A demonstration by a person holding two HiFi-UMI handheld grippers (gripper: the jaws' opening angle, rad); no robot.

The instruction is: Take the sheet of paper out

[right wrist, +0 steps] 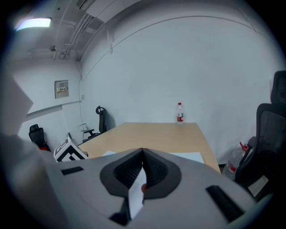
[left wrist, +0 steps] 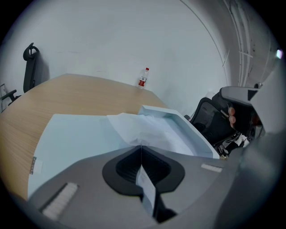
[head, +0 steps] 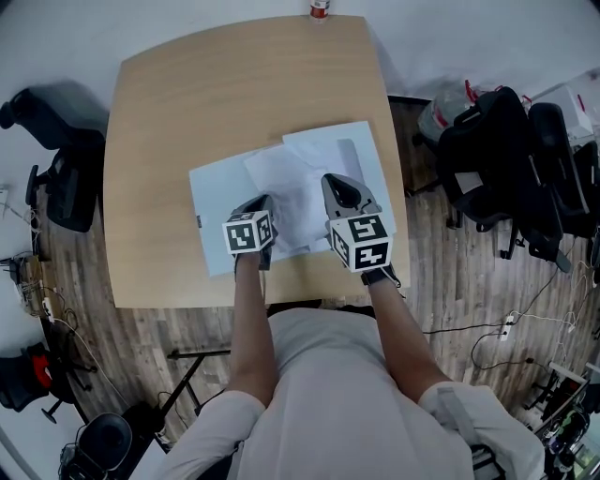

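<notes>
A pale blue folder (head: 217, 202) lies open on the wooden table (head: 234, 84), with a creased white sheet of paper (head: 286, 187) across its middle. My left gripper (head: 266, 201) is at the sheet's near edge and is shut on the sheet (left wrist: 140, 127), which bunches up into the closed jaws (left wrist: 141, 145). My right gripper (head: 330, 180) is beside it on the right, held a little higher. It is shut (right wrist: 143, 150) on the near edge of the folder's raised cover (left wrist: 178, 118), which shows pale on both sides of the jaws (right wrist: 192, 156).
A small bottle (head: 320, 9) with a red label stands at the table's far edge. Black office chairs (head: 506, 159) crowd the right side, and another chair (head: 56, 178) stands at the left. The table's near edge (head: 281, 298) is close to the person's body.
</notes>
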